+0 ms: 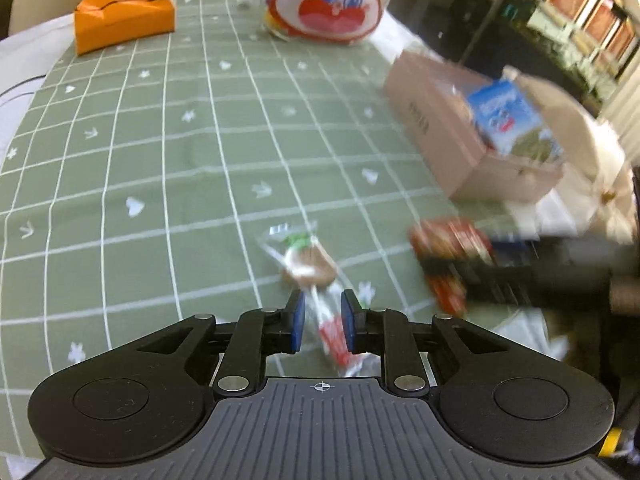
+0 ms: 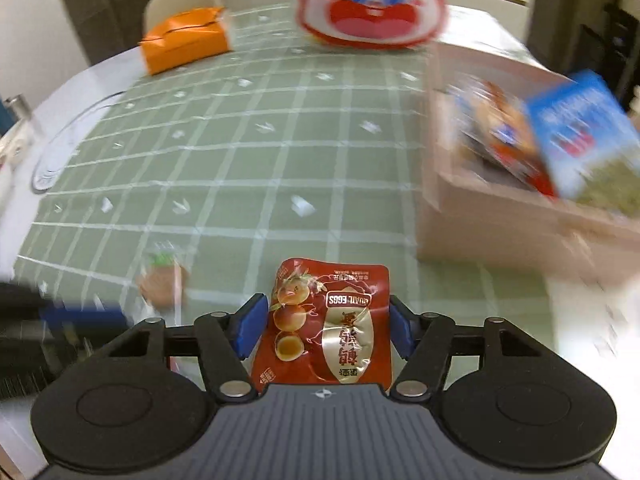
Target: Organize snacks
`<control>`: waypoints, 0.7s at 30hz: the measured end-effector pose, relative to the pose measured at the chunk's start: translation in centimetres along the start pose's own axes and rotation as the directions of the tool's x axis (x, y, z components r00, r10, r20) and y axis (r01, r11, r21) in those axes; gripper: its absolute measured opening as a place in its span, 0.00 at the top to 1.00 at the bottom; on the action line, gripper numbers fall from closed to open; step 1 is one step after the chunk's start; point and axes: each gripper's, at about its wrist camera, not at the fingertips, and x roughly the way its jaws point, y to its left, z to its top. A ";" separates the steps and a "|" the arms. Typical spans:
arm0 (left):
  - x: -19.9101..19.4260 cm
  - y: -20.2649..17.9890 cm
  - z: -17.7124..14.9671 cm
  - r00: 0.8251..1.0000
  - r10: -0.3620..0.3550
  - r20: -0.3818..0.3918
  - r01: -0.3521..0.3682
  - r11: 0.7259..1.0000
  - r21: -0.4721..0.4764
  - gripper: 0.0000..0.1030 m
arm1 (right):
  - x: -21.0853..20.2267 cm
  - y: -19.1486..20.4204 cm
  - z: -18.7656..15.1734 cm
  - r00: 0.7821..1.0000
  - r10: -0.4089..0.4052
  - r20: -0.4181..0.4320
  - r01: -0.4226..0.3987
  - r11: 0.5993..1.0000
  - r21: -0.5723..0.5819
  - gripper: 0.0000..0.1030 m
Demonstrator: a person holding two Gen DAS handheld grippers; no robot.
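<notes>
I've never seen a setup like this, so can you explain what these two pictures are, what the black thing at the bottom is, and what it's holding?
Each picture comes from a camera on a hand-held gripper, looking along its jaws. No robot; a person holds one in each hand.

The left gripper has its jaws around a clear snack wrapper; blur hides whether they pinch it. The right gripper grips a red quail egg packet.

On the green checked tablecloth sit an orange box, a cartoon-face bag, and a cardboard box already holding snacks.
</notes>
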 end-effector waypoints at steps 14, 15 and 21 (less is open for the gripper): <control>5.9 -4.4 3.2 0.997 0.036 -0.062 -0.022 0.979 0.203 0.74 | -3.3 -1.9 -7.3 0.982 -0.186 0.040 0.178 0.972 0.154 0.14; 5.9 -4.7 3.0 0.998 0.036 -0.055 -0.024 0.976 0.219 0.74 | -3.4 -2.0 -7.4 0.981 -0.187 0.045 0.178 0.972 0.156 0.13; 3.5 -4.1 2.7 1.000 -0.001 -0.003 0.001 0.982 0.188 0.73 | -3.1 -2.7 -7.8 0.977 -0.203 0.059 0.191 0.967 0.171 0.00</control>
